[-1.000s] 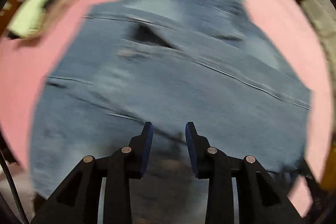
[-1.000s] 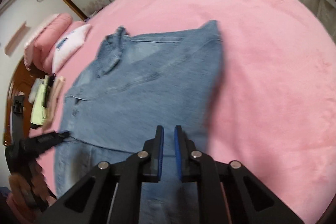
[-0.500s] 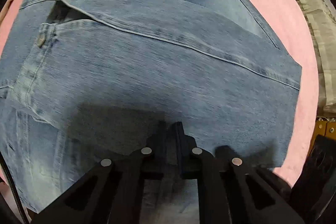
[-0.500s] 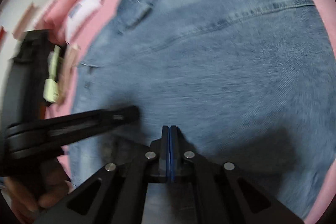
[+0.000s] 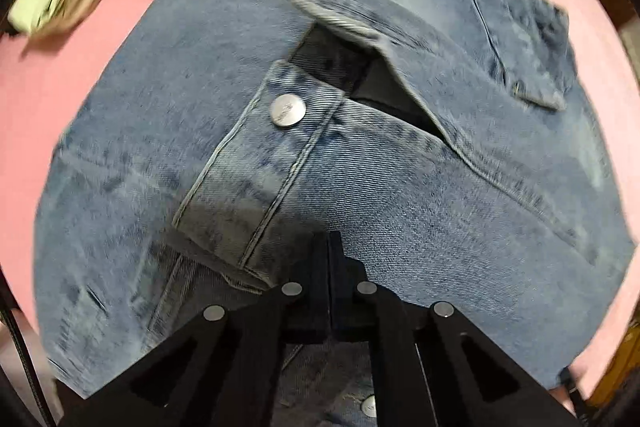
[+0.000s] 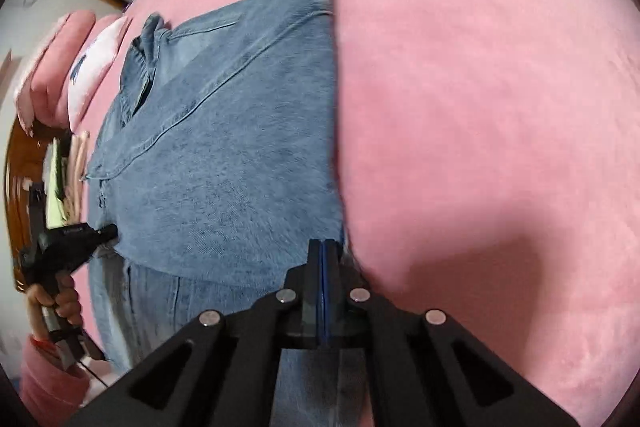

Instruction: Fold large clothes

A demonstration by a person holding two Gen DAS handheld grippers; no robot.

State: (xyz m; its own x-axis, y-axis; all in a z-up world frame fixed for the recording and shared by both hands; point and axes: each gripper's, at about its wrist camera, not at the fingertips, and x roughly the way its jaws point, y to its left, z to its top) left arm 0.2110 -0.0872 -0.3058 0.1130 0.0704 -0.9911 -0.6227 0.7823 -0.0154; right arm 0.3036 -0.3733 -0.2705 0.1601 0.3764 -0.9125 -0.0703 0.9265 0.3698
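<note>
Pink bedding [image 6: 480,107] carries the denim jacket [image 6: 240,155], partly folded. My left gripper [image 5: 329,247] pinches shut on its fabric beside a buttoned cuff [image 5: 256,163]; my right gripper [image 6: 322,251] clamps the folded corner. The metal button's [image 5: 287,110] stamping is unreadable.

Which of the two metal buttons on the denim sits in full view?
The cuff button on the folded sleeve; the other button peeks out low, half hidden behind the left gripper.

Both wrist views look steeply down, close over the denim jacket [image 5: 400,187] [image 6: 240,167], the left nearer.
</note>
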